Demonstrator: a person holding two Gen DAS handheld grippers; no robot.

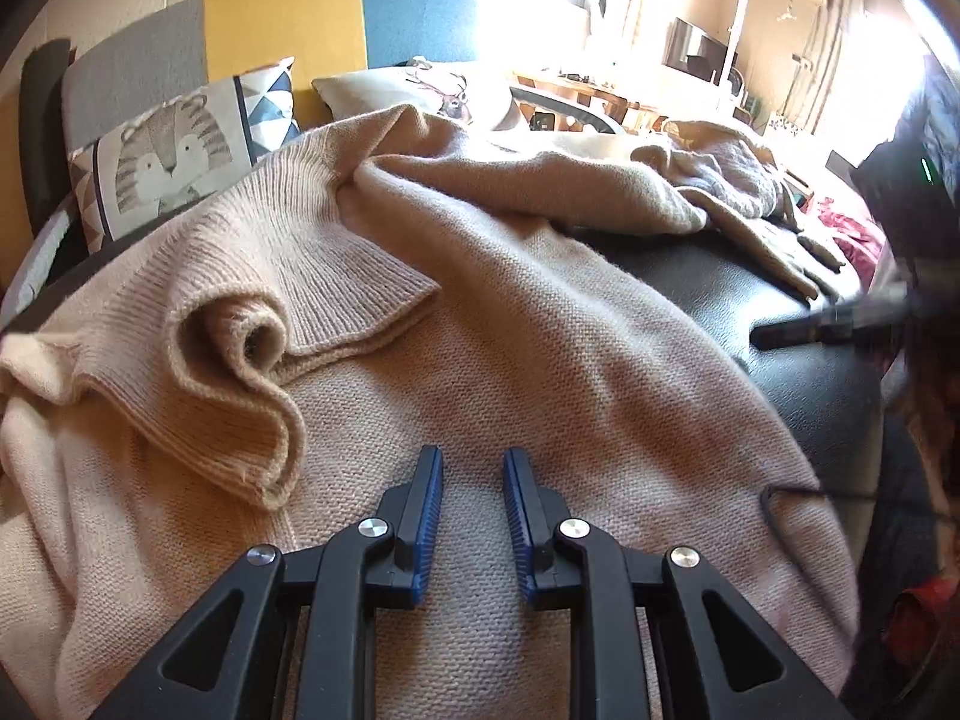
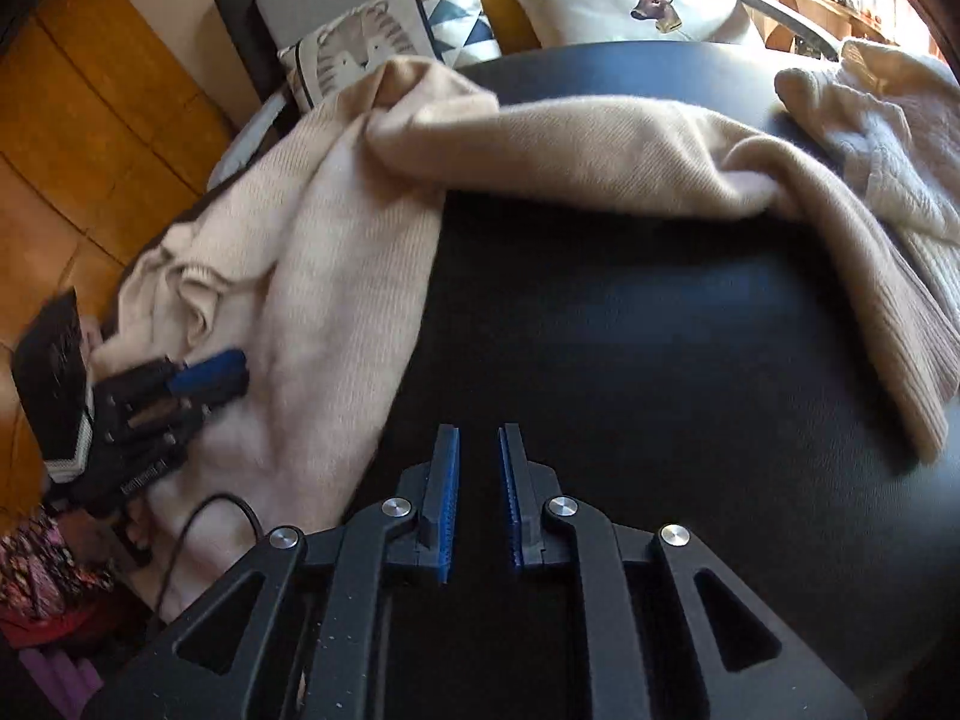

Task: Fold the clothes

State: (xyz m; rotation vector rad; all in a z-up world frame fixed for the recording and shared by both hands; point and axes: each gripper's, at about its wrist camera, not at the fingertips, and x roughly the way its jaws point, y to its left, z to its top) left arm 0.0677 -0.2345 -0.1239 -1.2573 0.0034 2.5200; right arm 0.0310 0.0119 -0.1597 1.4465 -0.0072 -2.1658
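Meanwhile the left gripper hovered spread over the beige sweater, pinching nothing. Right gripper, slightly parted, hung empty above the black table; it should take the sleeve by its cuff.

Beige sweater cut off at bottom edge, right tongs motion-blurred

Sweater lies on table, cushions behind.
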